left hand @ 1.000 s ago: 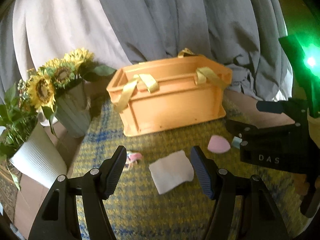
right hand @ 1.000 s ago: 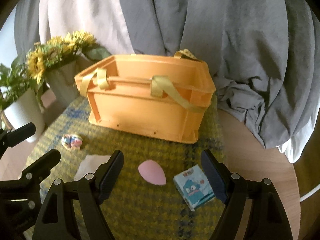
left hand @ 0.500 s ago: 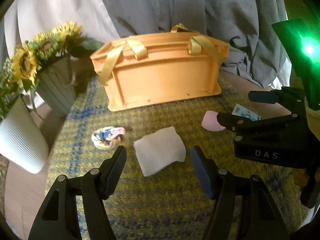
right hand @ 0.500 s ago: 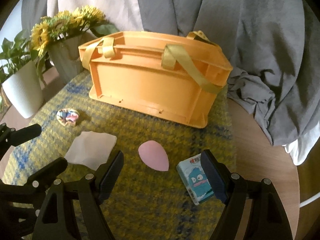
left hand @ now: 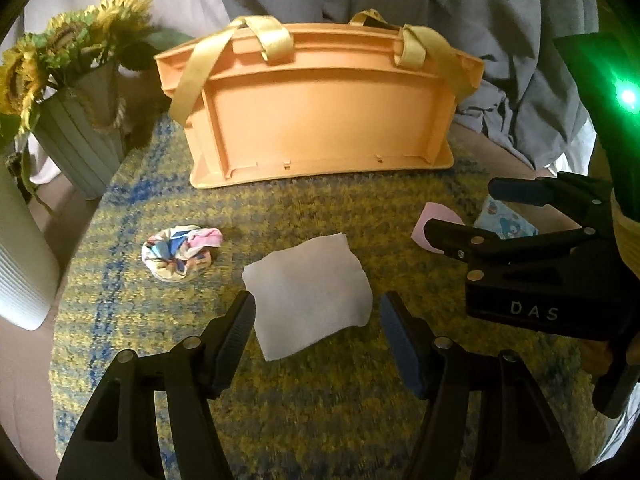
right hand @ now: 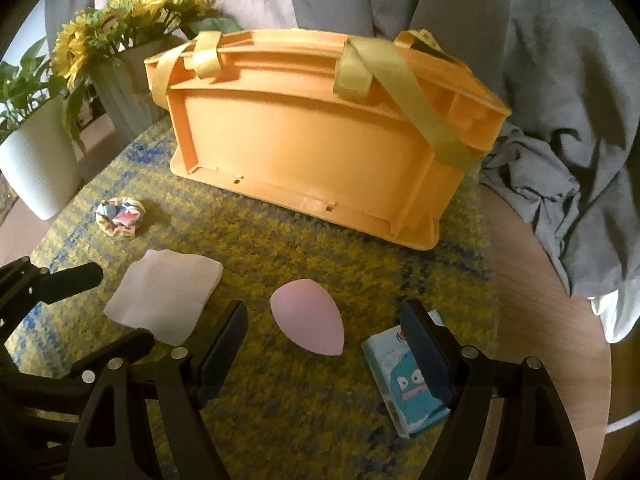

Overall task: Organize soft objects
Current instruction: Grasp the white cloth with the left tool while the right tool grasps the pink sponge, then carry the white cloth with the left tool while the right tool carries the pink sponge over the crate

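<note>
Two claws: your left claw [left hand: 316, 340] hangs spread wide over the white cloth [left hand: 306, 292]; your right claw [right hand: 324, 346] hangs spread over the pink sponge [right hand: 308, 326]. Neither grips anything.
Soft things: cloth, sponge and a patterned scrunchie [left hand: 180, 252] lie apart on the yellow-blue mat [left hand: 320, 208], near side of the orange crate [left hand: 320, 108].
Step in hand: likely a paired pick-up, cloth on the left, sponge on the right.
Doing it well: lower your left claw until the fingertips press into the mat, then close so the thin cloth bunches upward. Centre the sponge's fat end between your right claw's fingers; squeeze lightly.
In the way: the tissue pack [right hand: 412, 384] sits just beside your right claw's right finger and may get nudged.
Crate: yellow straps [right hand: 380, 76] drape over its rim and could snag a drop.
Around: sunflowers in a ribbed vase [left hand: 80, 136] and a white pot [right hand: 40, 160] at far left; grey drapery [right hand: 560, 80] behind.
</note>
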`<state>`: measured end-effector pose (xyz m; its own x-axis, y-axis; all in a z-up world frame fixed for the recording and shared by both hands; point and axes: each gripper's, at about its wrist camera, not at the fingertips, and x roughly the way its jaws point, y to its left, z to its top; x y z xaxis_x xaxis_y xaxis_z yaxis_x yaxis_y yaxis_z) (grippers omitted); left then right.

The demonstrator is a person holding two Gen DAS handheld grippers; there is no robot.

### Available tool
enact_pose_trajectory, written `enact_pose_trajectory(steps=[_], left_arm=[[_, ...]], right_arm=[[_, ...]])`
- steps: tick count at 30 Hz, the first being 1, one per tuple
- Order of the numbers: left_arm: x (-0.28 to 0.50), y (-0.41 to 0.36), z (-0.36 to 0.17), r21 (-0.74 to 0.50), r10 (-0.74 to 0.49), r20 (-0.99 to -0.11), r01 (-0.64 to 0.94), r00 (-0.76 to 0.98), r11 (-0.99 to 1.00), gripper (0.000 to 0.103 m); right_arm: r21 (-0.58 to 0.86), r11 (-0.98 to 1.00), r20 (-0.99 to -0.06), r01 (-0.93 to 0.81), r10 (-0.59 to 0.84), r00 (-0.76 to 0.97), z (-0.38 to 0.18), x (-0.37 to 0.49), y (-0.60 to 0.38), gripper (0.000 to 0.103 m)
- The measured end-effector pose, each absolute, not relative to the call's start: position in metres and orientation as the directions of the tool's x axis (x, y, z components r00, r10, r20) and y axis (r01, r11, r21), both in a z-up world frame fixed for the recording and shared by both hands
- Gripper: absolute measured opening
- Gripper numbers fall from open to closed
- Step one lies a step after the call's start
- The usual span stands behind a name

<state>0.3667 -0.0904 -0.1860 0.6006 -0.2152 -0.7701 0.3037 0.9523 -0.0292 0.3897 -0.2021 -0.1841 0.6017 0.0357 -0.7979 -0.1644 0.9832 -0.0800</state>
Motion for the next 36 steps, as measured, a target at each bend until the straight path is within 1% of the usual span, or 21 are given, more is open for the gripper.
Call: enact_pose_trajectory(steps=[7,9,10,12,13,14,15,18,19,20,23,36], left_arm=[[0.378,-0.091,-0.196,-0.043,-0.218,-0.789,0.302,0.575,0.952,0.061],[0.381,-0.091,-0.199,-0.045,-0.216,-0.796,0.300,0.566,0.953,0.053],[0.383,-0.091,-0.201,-0.050,-0.219,-0.801,0.301,0.558,0.952,0.051],[0.384,-0.091,-0.204,-0.060,-0.222,-0.807,0.298,0.547,0.953,0.042],[0.386,-0.090,-0.206,-0.069,-0.227,-0.810,0.296,0.541,0.953,0.040],[0.386,-0.090,-0.206,-0.073,-0.229,-0.812,0.297,0.536,0.952,0.033],[0.386,-0.090,-0.207,-0.076,-0.232,-0.814,0.298,0.532,0.952,0.026],[0.385,-0.090,-0.207,-0.075,-0.233,-0.812,0.301,0.535,0.951,0.015],[0.385,-0.089,-0.206,-0.075,-0.233,-0.810,0.299,0.538,0.951,0.014],[0.385,-0.089,-0.206,-0.077,-0.234,-0.808,0.297,0.541,0.952,0.011],[0.384,-0.086,-0.201,-0.075,-0.231,-0.801,0.291,0.552,0.954,0.009],[0.376,-0.085,-0.170,-0.073,-0.245,-0.748,0.291,0.617,0.954,0.009]], right_arm=[[-0.073,0.981,-0.822,-0.181,0.044,0.568,-0.196,0.400,-0.202,0.077],[-0.076,0.980,-0.826,-0.186,0.042,0.562,-0.199,0.402,-0.201,0.075],[-0.076,0.980,-0.828,-0.186,0.042,0.560,-0.200,0.403,-0.201,0.073],[-0.072,0.980,-0.834,-0.186,0.043,0.551,-0.203,0.405,-0.201,0.069],[-0.069,0.980,-0.836,-0.185,0.044,0.547,-0.204,0.405,-0.201,0.065],[-0.065,0.981,-0.839,-0.185,0.047,0.543,-0.205,0.405,-0.201,0.061],[-0.061,0.981,-0.840,-0.186,0.050,0.540,-0.206,0.405,-0.201,0.060],[-0.054,0.980,-0.840,-0.193,0.060,0.540,-0.207,0.405,-0.199,0.050],[-0.054,0.979,-0.839,-0.198,0.063,0.541,-0.206,0.405,-0.197,0.046],[-0.057,0.978,-0.837,-0.202,0.064,0.544,-0.206,0.404,-0.195,0.043],[-0.062,0.978,-0.833,-0.198,0.058,0.551,-0.205,0.402,-0.194,0.042],[0.001,0.993,-0.806,-0.122,0.073,0.588,-0.184,0.389,-0.206,0.041]])
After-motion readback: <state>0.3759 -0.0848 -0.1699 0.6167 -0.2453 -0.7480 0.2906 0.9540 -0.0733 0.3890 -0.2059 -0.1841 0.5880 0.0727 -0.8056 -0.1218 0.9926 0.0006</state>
